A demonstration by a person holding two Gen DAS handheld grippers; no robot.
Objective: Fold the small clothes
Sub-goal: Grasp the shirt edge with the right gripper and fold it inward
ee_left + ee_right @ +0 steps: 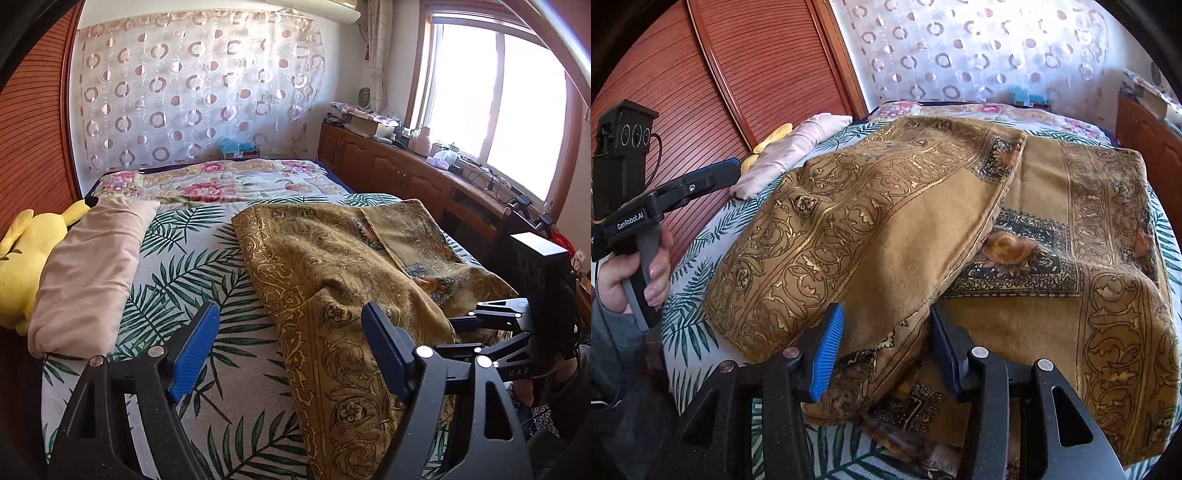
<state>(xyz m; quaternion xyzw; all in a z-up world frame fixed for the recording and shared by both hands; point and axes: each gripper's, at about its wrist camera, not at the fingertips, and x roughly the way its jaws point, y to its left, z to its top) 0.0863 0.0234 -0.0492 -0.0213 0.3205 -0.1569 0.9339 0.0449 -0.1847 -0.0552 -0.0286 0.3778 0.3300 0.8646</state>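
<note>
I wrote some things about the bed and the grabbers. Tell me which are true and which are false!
1. The gold patterned cloth lies on a bed sheet printed with green leaves. True.
2. The left gripper is squeezing the pink folded cloth. False: its jaws are open with nothing between them, and the pink cloth lies apart from it.
3. A yellow plush toy sits beside the pink folded cloth. True.
4. The right gripper is far from the gold cloth. False: a bunched fold of the cloth sits between its jaws.
5. The window is dark. False: bright daylight comes through.
</note>
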